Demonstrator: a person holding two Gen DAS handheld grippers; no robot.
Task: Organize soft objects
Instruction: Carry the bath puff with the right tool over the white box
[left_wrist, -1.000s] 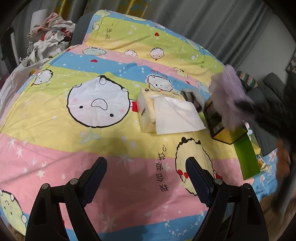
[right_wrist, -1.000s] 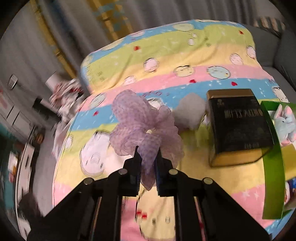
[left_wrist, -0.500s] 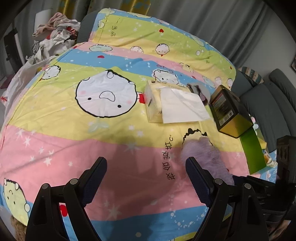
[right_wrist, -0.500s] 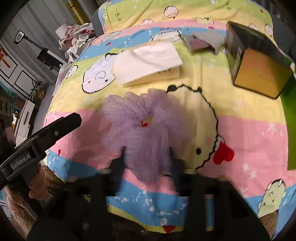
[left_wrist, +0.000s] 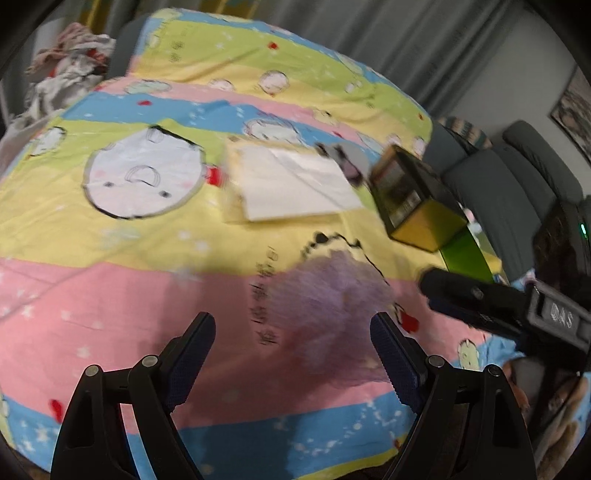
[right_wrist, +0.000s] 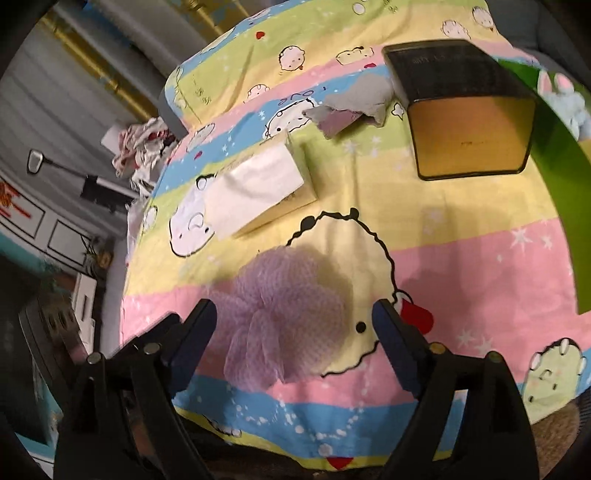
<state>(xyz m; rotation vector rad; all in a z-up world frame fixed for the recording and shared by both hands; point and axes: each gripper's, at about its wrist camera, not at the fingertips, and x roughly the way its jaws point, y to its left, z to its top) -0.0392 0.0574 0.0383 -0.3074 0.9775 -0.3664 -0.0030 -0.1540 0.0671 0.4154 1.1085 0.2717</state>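
The purple pouf (right_wrist: 284, 314) lies loose on the bedspread (right_wrist: 461, 221), on its pink and yellow stripes near the front edge. It sits straight ahead of the right gripper (right_wrist: 295, 325), between the spread jaws but gripped by neither. The left gripper (left_wrist: 293, 343) is spread wide too, empty, with the pouf ahead and slightly right. The right looks nearer. Beyond lie a tissue pack (right_wrist: 258, 192), grey cloth (right_wrist: 354, 103) and a tin (right_wrist: 461, 110).

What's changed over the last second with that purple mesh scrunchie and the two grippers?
The right gripper carried the purple scrunchie down onto the bedsheet and opened, letting it go. The left gripper stayed open and empty; tissue pack and tin stayed put.
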